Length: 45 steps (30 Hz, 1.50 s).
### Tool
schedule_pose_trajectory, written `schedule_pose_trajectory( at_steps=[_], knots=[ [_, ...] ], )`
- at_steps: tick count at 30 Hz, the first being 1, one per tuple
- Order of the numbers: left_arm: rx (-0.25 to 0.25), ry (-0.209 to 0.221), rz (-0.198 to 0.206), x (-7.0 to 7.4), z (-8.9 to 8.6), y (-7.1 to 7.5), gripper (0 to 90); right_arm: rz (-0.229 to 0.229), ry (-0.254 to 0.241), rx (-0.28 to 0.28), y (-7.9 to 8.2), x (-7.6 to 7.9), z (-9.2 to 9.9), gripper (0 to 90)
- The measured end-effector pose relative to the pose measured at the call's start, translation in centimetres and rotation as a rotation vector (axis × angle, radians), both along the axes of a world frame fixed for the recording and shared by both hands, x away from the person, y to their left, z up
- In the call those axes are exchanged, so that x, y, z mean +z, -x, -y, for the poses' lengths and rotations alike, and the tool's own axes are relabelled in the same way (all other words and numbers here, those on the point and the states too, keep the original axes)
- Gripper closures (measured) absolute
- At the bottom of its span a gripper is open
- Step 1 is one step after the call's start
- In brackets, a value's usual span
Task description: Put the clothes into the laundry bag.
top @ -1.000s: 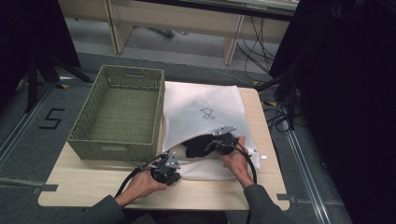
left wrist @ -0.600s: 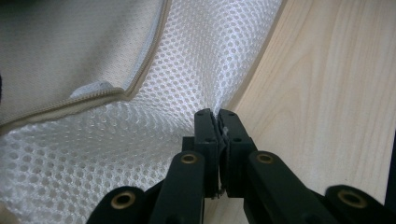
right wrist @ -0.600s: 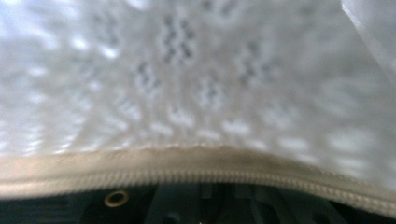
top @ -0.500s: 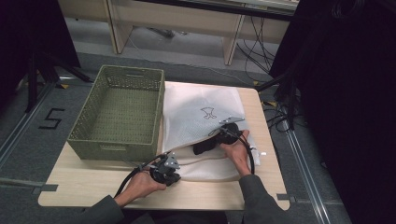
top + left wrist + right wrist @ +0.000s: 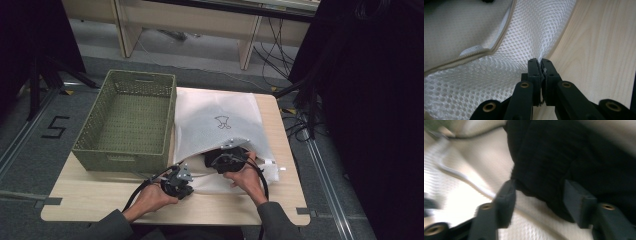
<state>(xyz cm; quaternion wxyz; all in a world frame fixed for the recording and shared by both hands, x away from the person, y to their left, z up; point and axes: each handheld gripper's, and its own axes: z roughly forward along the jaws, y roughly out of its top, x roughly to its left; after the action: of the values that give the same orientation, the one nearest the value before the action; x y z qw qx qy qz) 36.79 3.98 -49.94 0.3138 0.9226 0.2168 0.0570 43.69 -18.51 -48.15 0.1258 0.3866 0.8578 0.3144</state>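
One numeral on the floor, one small mark on the bag

A white "5" (image 5: 55,127) is painted on the dark floor (image 5: 30,150) at the left of the scene, just beyond the near left corner of the surface and left of the green woven basket (image 5: 127,125). The white mesh laundry bag (image 5: 215,112) lying right of the basket carries a small dark printed figure (image 5: 223,122) near its middle, an outline drawing and not lettering; its shape is too small to make out. No brand names, labels or other writing can be read on anything else in the high view or the two gripper views.
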Motion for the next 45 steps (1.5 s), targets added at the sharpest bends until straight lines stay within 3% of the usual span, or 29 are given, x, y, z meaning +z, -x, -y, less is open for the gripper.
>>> schedule_pose_trajectory(
  at_steps=[1,2,4,5,6,8,10,11,15,19,20,21,24,25,26,27,29,31,32,33,34,35,37,39,43,45],
  knots=[
    [0.0,0.0,0.0,0.0,0.0,0.0,86.8,0.0,0.0,0.0,0.0,0.0,0.0,53.7],
    [-0.002,-0.001,0.0,0.0,0.0,0.0,86.9,0.007,0.027,-0.008,-1.0,-0.8,-0.9,66.2],
    [-0.002,0.001,0.0,0.0,0.0,0.0,87.0,0.054,0.065,-0.01,-2.0,-1.4,-1.5,82.9],
    [-0.002,0.001,0.0,0.0,0.0,0.0,87.0,0.075,0.08,-0.007,-2.4,-1.5,-1.7,86.3],
    [-0.003,0.001,0.001,0.0,0.0,0.0,87.1,0.086,0.116,-0.006,-3.2,-1.5,-1.9,88.3],
    [-0.006,0.003,0.009,-0.1,0.0,0.0,87.1,0.117,0.132,-0.008,-3.9,-1.5,-2.4,90.0],
    [-0.001,0.0,0.001,0.0,0.0,0.1,87.2,0.172,0.116,-0.04,-4.6,-1.5,-2.7,90.0],
    [-0.005,0.001,0.014,-0.1,0.0,0.1,87.2,0.161,0.125,-0.036,-5.1,-1.4,-2.7,90.0],
    [-0.006,0.001,0.015,-0.1,0.0,0.2,87.1,0.195,0.104,-0.101,-6.7,-1.1,-2.1,90.0],
    [-0.009,0.001,0.016,-0.1,0.0,0.1,87.1,0.196,0.09,-0.099,-7.2,-0.9,-1.5,90.0],
    [-0.008,0.002,0.009,-0.1,0.0,0.1,87.1,0.168,0.075,-0.112,-7.0,-0.6,-1.5,90.0],
    [-0.006,0.002,0.006,0.0,0.0,0.1,87.0,0.186,0.08,-0.105,-6.9,-0.6,-1.4,90.0],
    [-0.004,0.003,0.006,0.0,0.0,0.1,86.8,0.156,0.079,-0.073,-6.0,-0.2,-1.3,90.0],
    [-0.004,0.003,0.006,0.0,0.0,0.1,86.8,0.174,0.078,-0.059,-5.8,-0.2,-1.1,90.0],
    [-0.001,0.004,0.01,-0.1,0.0,0.1,86.8,0.133,0.062,-0.045,-5.3,0.3,-1.0,90.0],
    [-0.002,0.004,0.005,0.0,0.0,0.1,86.7,0.126,0.04,-0.037,-5.1,0.5,-0.9,90.0],
    [0.008,0.009,-0.01,-0.1,0.0,0.2,86.7,0.139,0.007,-0.036,-4.5,1.1,-0.9,90.0],
    [-0.003,0.002,0.006,0.0,0.0,0.1,86.7,0.136,0.01,0.011,-3.8,1.6,-0.9,90.0],
    [0.001,0.005,0.009,-0.1,0.0,0.1,86.7,0.14,-0.016,-0.008,-3.5,1.4,-1.2,90.0],
    [0.001,0.007,0.008,-0.1,0.0,0.1,86.7,0.103,0.006,0.023,-3.2,1.7,-1.1,90.0],
    [0.012,0.011,0.001,-0.1,0.0,0.2,86.7,0.117,0.003,0.024,-2.9,1.4,-1.3,90.0],
    [0.001,0.006,0.009,-0.1,0.0,0.1,86.7,0.101,-0.005,0.031,-2.6,1.3,-1.5,90.0],
    [0.004,0.005,-0.001,-0.1,0.0,0.1,86.7,0.043,0.007,0.039,-2.0,0.6,-1.9,90.0],
    [0.008,0.005,-0.006,-0.1,0.0,0.2,86.7,0.044,0.043,0.086,-2.2,-0.4,-2.4,90.0],
    [0.009,0.01,-0.004,-0.1,0.0,0.1,86.7,0.027,0.072,0.075,-3.0,-1.8,-3.5,90.0],
    [-0.001,0.008,0.0,-0.1,0.0,0.0,86.8,0.06,0.088,0.067,-3.8,-2.1,-3.9,90.0]
  ],
)
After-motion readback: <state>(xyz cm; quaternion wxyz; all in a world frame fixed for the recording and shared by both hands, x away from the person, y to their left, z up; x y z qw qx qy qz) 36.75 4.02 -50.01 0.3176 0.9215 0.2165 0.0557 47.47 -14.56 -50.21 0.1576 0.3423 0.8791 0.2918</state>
